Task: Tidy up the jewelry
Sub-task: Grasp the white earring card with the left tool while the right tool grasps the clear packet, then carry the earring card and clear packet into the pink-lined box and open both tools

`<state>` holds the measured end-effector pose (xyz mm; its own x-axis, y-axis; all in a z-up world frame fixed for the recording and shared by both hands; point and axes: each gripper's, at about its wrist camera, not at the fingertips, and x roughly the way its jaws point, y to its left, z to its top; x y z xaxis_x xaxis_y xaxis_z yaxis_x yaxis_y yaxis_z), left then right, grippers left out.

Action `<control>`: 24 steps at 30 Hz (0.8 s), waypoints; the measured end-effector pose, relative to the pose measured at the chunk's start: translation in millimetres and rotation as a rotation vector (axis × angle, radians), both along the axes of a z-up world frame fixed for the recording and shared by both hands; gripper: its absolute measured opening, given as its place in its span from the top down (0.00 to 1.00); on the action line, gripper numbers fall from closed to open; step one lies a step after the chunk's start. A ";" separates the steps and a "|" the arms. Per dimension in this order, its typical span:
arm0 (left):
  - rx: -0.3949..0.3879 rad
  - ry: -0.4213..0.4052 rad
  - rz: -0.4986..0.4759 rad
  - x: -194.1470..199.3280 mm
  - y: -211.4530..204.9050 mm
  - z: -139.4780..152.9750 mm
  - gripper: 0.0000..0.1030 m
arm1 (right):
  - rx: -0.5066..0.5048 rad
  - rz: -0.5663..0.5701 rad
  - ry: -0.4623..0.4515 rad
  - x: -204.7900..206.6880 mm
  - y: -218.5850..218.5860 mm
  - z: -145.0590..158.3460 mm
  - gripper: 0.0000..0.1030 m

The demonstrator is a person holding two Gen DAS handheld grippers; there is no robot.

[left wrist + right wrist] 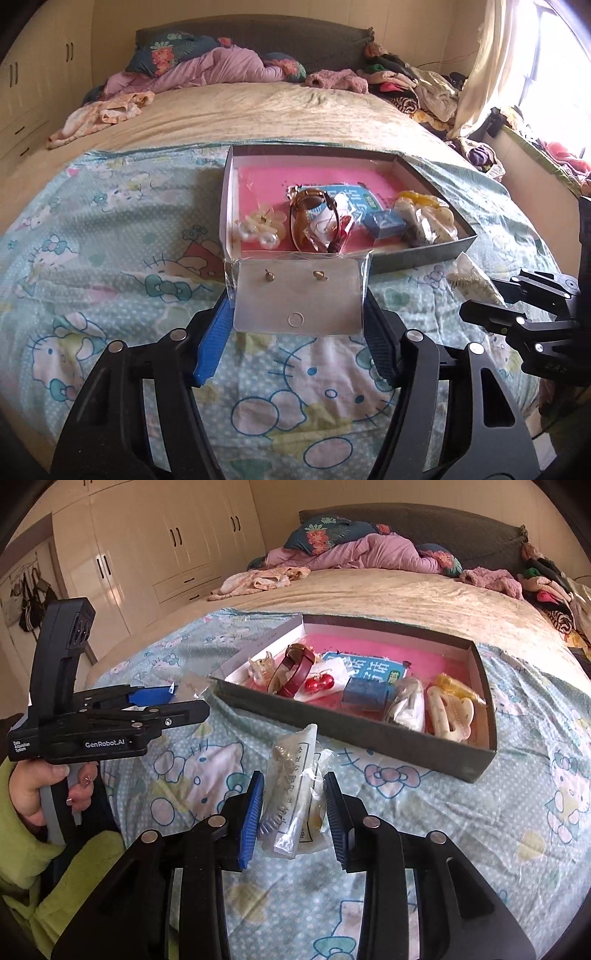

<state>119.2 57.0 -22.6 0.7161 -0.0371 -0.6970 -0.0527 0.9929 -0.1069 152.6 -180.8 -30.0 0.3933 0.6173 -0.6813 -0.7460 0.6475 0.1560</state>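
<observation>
My left gripper (297, 295) is shut on an earring card in a clear sleeve (297, 295), holding it just before the near wall of the grey box (424, 254). The box has a pink lining and holds a watch (314, 218), pearl pieces (258, 229), a blue case (384, 223) and hair clips (428, 218). In the right wrist view my right gripper (293, 805) is open around a clear packet of jewelry (295, 797) lying on the bedspread; the pads do not press it. The box (369, 734) lies beyond it.
The box sits on a Hello Kitty bedspread (110, 258) on a bed. Pillows and a pink quilt (207, 66) are piled at the headboard, clothes (417, 88) at the right. The left gripper shows in the right wrist view (184, 701).
</observation>
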 end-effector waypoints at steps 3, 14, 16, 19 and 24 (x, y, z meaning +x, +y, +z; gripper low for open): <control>-0.002 -0.012 0.008 5.5 2.3 5.8 0.44 | 0.006 -0.008 -0.029 8.0 -1.4 8.7 0.69; 0.007 -0.028 0.000 34.9 4.8 16.8 0.44 | 0.027 -0.056 -0.091 42.9 -2.9 28.5 0.69; 0.010 -0.024 0.001 41.2 5.5 15.8 0.44 | 0.028 -0.068 -0.097 50.9 -3.7 30.4 0.69; 0.007 -0.018 0.005 50.1 6.5 14.2 0.44 | 0.033 -0.082 -0.108 61.9 -4.7 33.2 0.69; 0.014 -0.003 0.002 59.7 6.4 7.8 0.44 | 0.039 -0.097 -0.116 76.7 -5.9 34.3 0.69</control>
